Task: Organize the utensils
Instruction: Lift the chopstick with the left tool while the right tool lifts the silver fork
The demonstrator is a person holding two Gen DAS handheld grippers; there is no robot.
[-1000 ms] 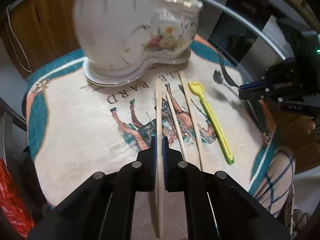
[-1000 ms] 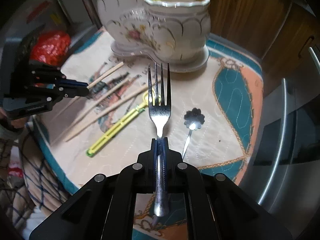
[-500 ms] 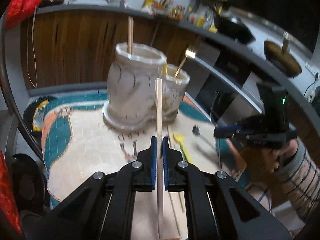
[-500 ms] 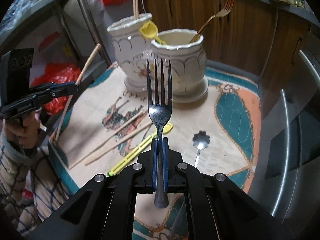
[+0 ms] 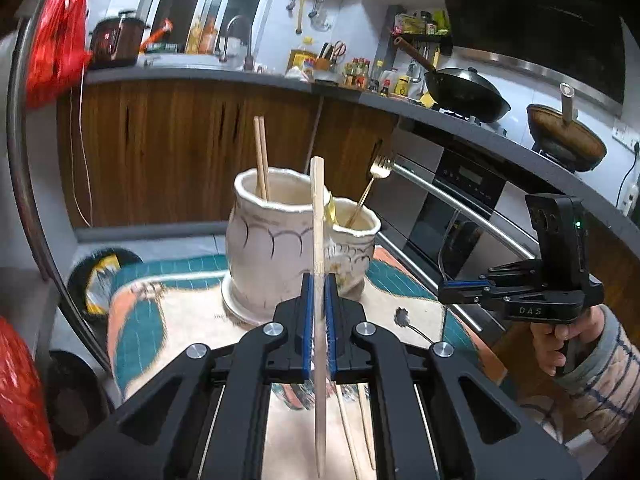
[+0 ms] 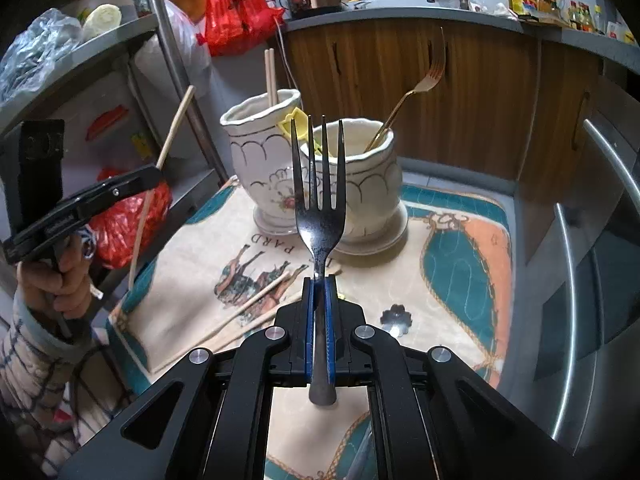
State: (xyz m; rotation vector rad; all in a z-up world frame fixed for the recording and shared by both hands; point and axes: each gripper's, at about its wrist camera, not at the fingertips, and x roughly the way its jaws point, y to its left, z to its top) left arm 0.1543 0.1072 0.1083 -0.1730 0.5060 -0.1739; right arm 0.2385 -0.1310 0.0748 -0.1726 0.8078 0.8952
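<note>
Now left tool (image 5: 319,292) grips chopstick (image 5: 318,216) upright; right tool (image 6: 319,292) grips fork (image 6: 319,200).

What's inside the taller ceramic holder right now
A pair of wooden chopsticks stands upright in the taller ceramic holder, sticking out above its rim. The holder's wall hides their lower ends and anything else resting at the bottom.

Black right gripper (image 5: 460,286) body: bore white letters "DAS".
Cream, teal and orange printed cloth (image 6: 192,280) under the jars: showed "PARD", upside down from the right wrist view.
Other labels: too small to read.
</note>
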